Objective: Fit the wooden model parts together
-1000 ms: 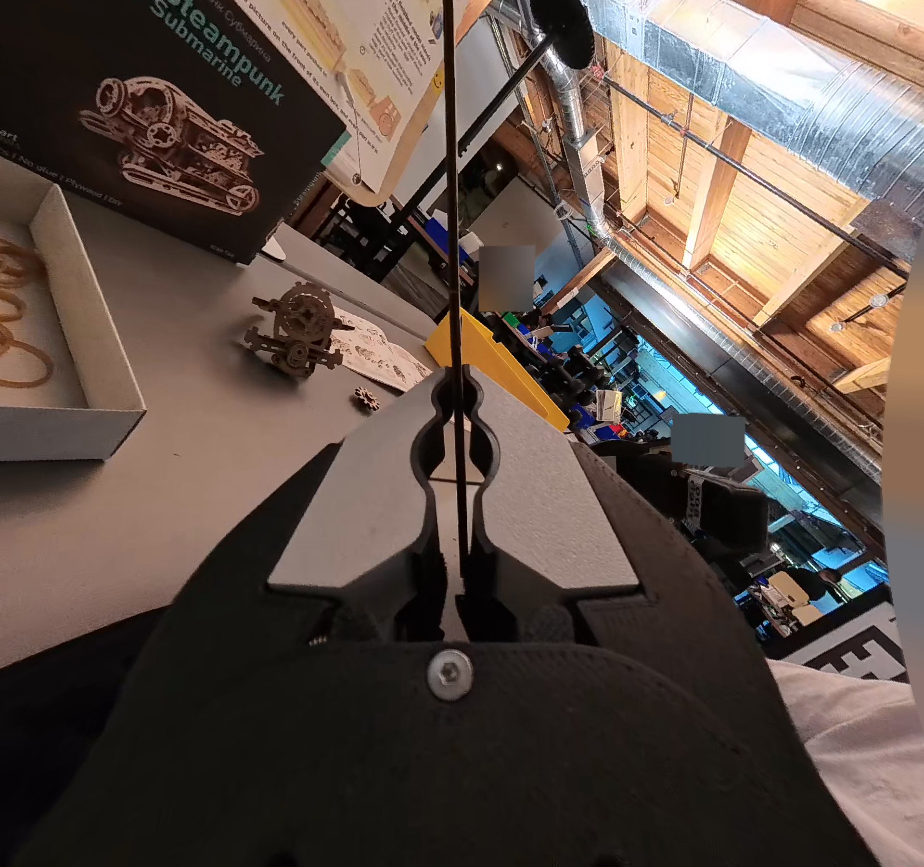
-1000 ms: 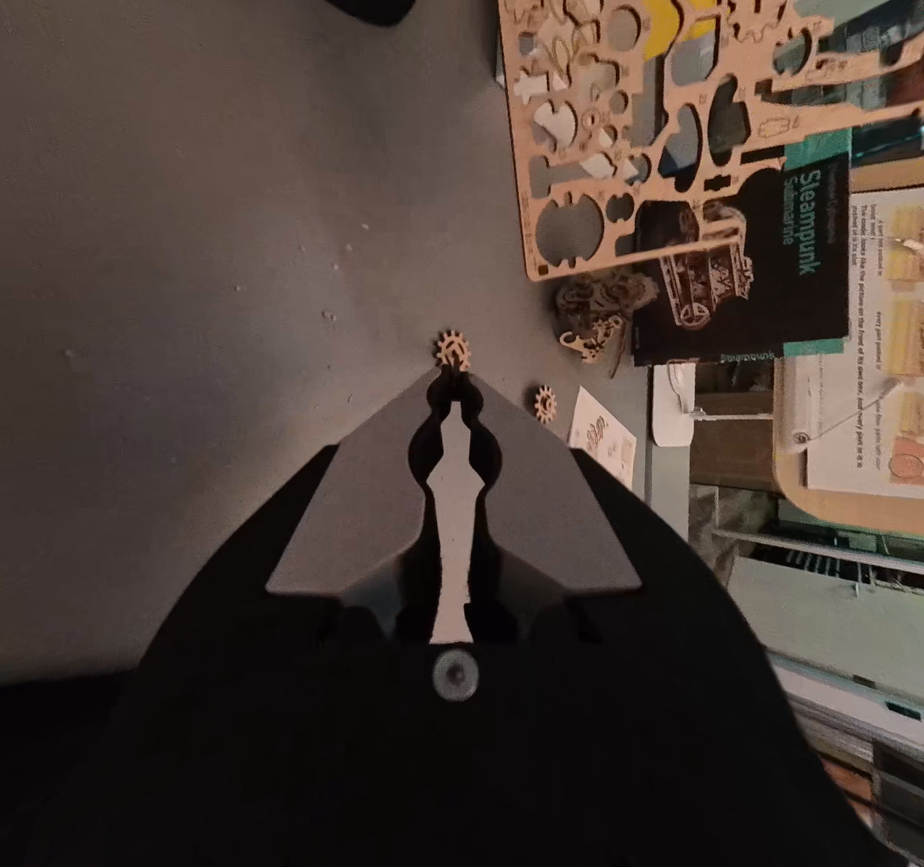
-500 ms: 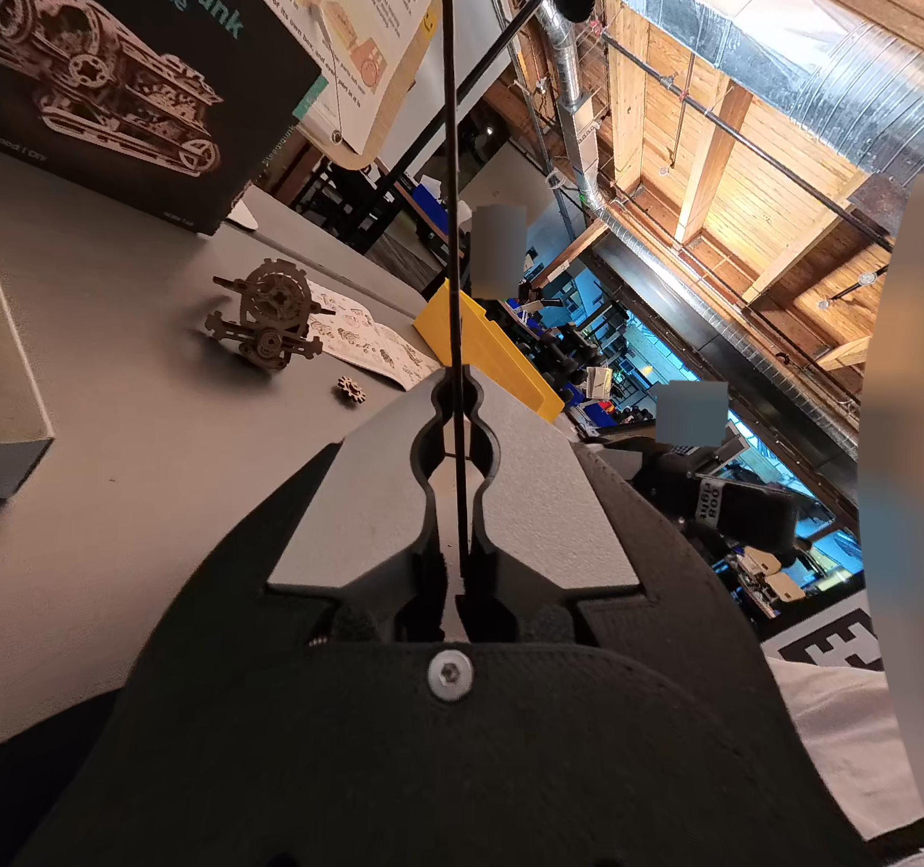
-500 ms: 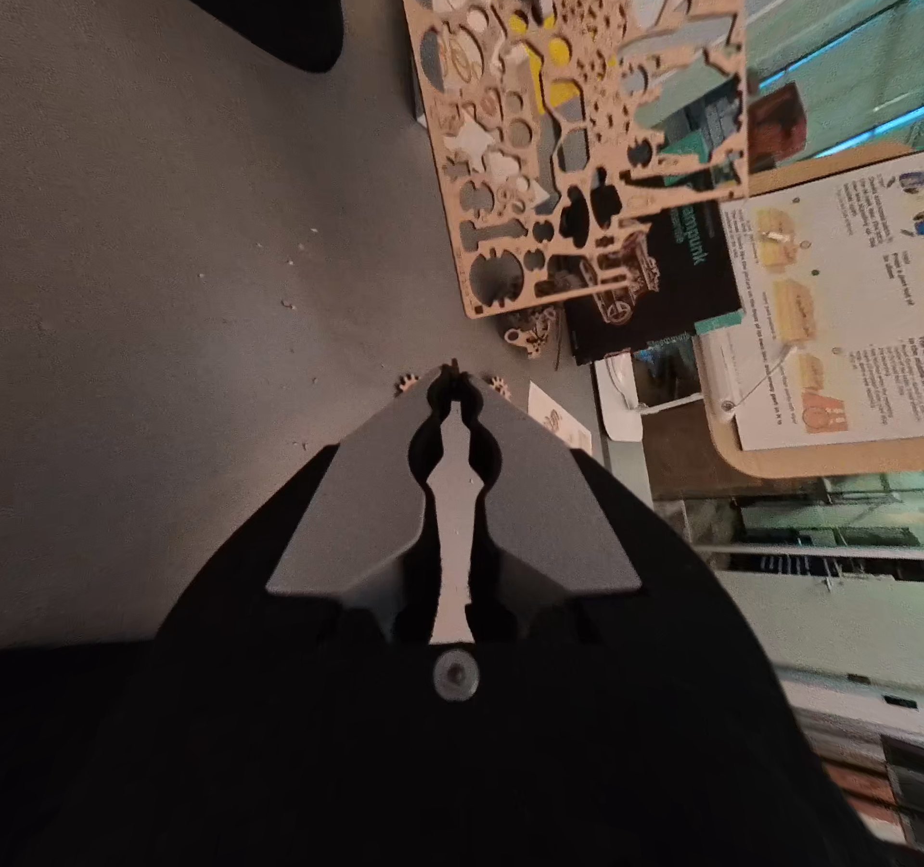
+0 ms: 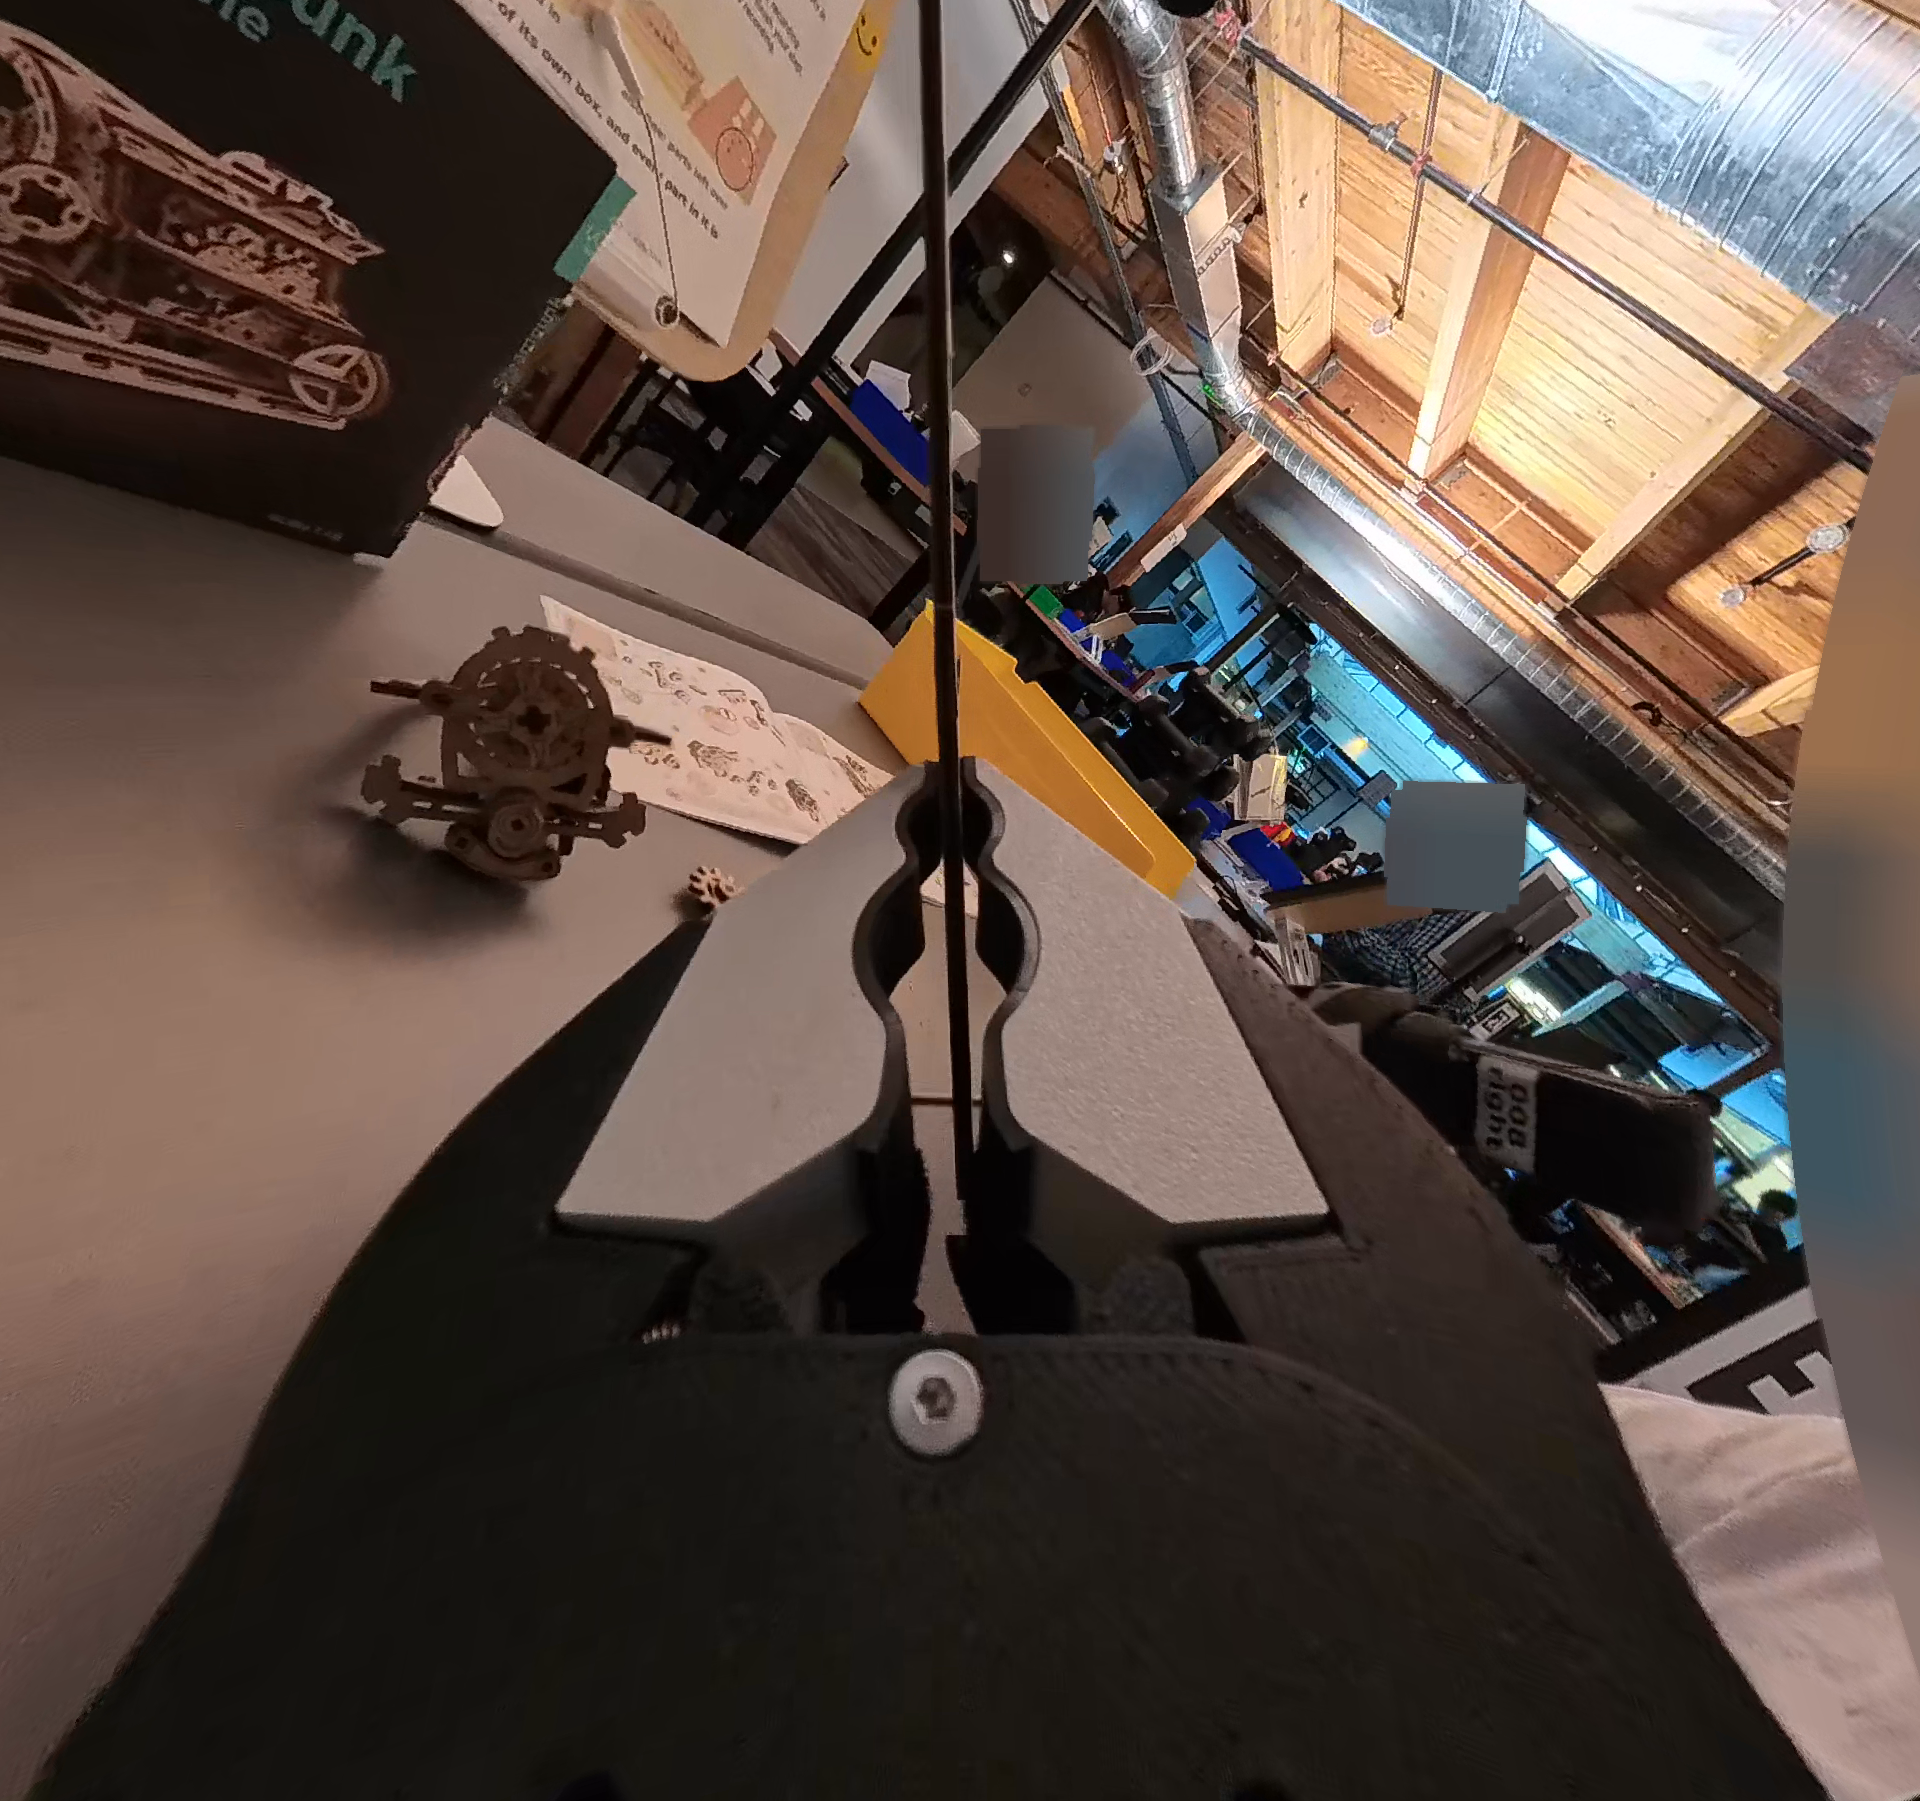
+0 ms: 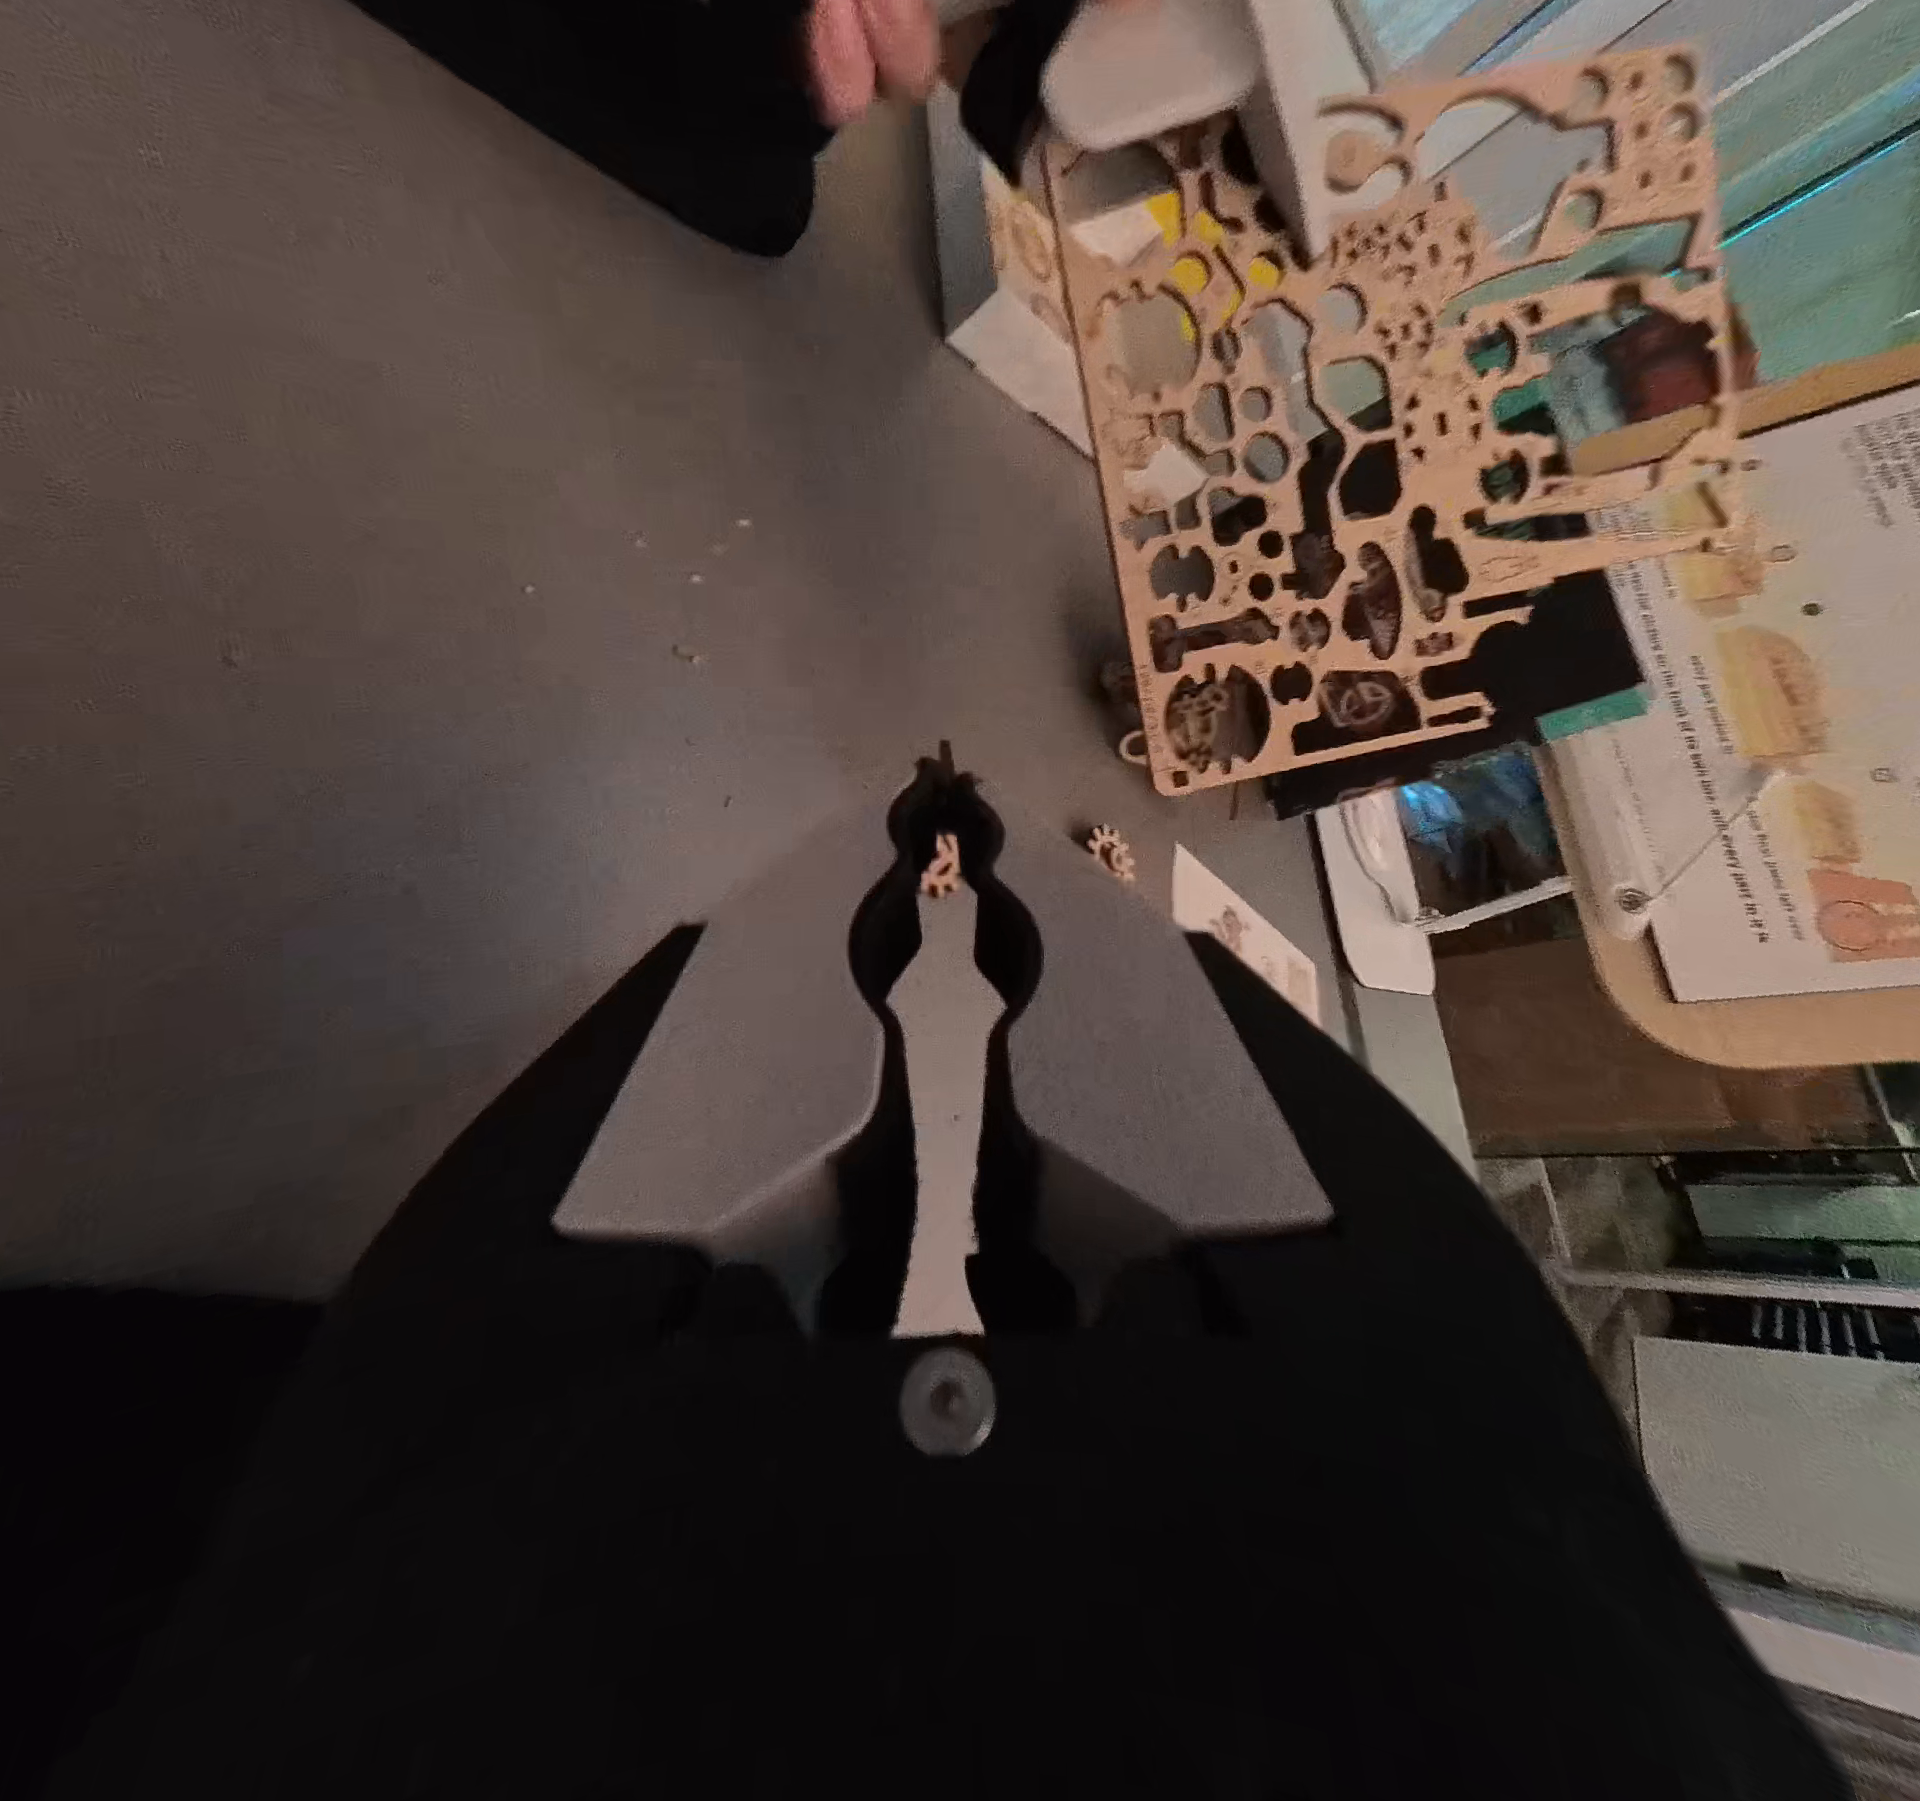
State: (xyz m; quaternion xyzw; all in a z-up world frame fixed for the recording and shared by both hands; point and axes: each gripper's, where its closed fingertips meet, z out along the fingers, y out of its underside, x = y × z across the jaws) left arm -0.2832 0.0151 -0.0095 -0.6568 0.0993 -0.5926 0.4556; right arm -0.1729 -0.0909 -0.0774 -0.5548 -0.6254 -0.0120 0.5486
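Observation:
My left gripper (image 5: 943, 785) is shut on a thin punched wooden parts sheet, seen edge-on as a dark line (image 5: 935, 297). The right wrist view shows the sheet (image 6: 1351, 463) flat-on, held up over the table by that gripper (image 6: 1143, 78) and a gloved hand (image 6: 873, 26). A partly built wooden gear model (image 5: 509, 764) stands on the grey table, with a small loose gear (image 5: 712, 887) beside it. My right gripper (image 6: 943, 790) has its tips together just above the table. Another small gear (image 6: 943, 876) shows in the gap behind its tips. I cannot tell whether it is gripped.
A black kit box (image 5: 208, 193) stands behind the model. An instruction leaflet (image 5: 748, 743) and a yellow bin (image 5: 1039, 743) lie to its right. A white open box (image 6: 997, 338) sits under the held sheet. The second loose gear (image 6: 1112, 852) lies right of my right gripper. The left gripper's tips are roughly 15 cm from the right gripper's.
The left gripper with the sheet has moved nearer the gear model; the white box left its view. In the right view the gear went from ahead of the tips to the gap behind them.

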